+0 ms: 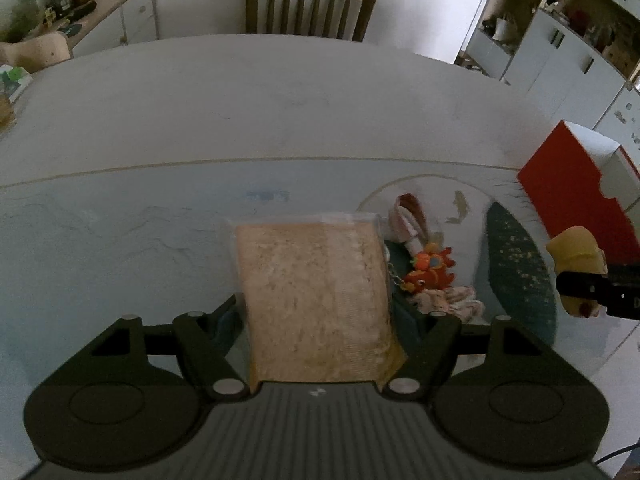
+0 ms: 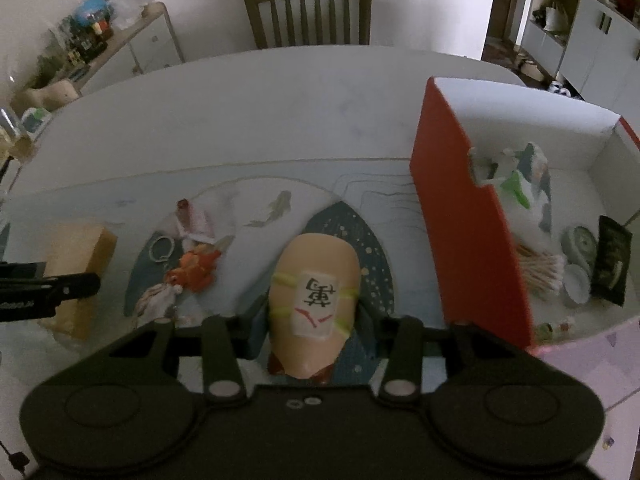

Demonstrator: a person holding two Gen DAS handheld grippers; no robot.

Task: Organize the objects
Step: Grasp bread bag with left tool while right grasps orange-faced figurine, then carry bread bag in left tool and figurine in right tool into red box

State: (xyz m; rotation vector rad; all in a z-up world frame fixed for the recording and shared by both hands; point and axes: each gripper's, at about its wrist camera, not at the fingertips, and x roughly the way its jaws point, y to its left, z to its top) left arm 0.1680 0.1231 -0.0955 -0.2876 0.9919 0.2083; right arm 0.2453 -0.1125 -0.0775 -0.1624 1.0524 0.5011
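Between the left hand-held gripper's (image 1: pixel 318 312) fingers sat one tan, grainy block sealed in clear plastic (image 1: pixel 316 300), clamped at both sides. Right hand-held gripper (image 2: pixel 314 320) was clamped on one peach-coloured soft figure with a white character label (image 2: pixel 314 292). Both loads appeared clear of the pale, fish-printed tabletop (image 1: pixel 160 220). Two items lay loose between them: an orange plush keychain (image 2: pixel 196 268) and a pink-white trinket (image 2: pixel 196 224). One open red-and-white cardboard box (image 2: pixel 472 240), already part-filled, stood right. Advice: keep grips firm, carry the figure high over the red wall, lower before release.
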